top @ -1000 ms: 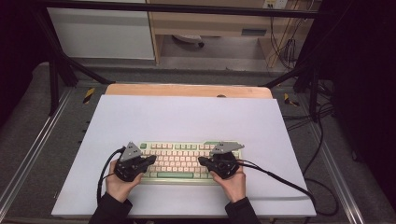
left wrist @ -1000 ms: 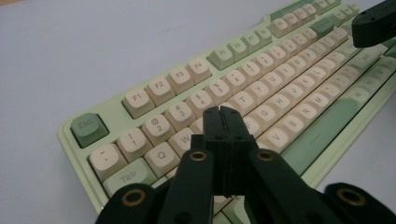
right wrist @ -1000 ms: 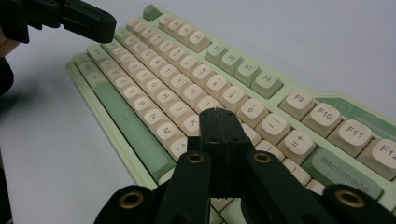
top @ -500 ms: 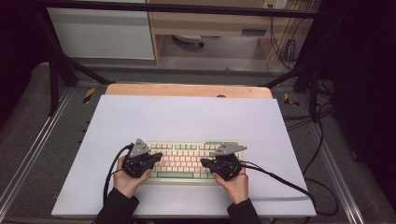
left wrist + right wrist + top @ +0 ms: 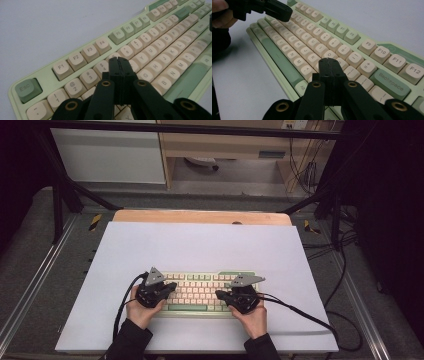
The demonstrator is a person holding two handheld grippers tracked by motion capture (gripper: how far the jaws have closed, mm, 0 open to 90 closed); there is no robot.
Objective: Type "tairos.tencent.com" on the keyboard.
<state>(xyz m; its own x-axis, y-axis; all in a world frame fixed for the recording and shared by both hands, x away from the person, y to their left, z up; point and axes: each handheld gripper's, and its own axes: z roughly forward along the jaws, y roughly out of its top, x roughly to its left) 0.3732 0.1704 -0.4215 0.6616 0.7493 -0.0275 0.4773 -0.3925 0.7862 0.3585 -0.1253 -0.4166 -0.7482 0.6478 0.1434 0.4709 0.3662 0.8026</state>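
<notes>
— White sheet over the bench [image 5: 200, 245], wooden edge at the far side. What lies nearest?

— Two hands, each with black tongs. Left tongs [image 5: 170, 287] are pressed together, empty, tips over the number row near the 4 and 5 keys. Right tongs [image 5: 222, 295] are together too, holding nothing, over the keys near the Backspace end.

— And the keyboard?

— Pale green keyboard with cream keycaps [image 5: 200, 290] lies flat on the sheet's near half, between and under both tongs.
</notes>
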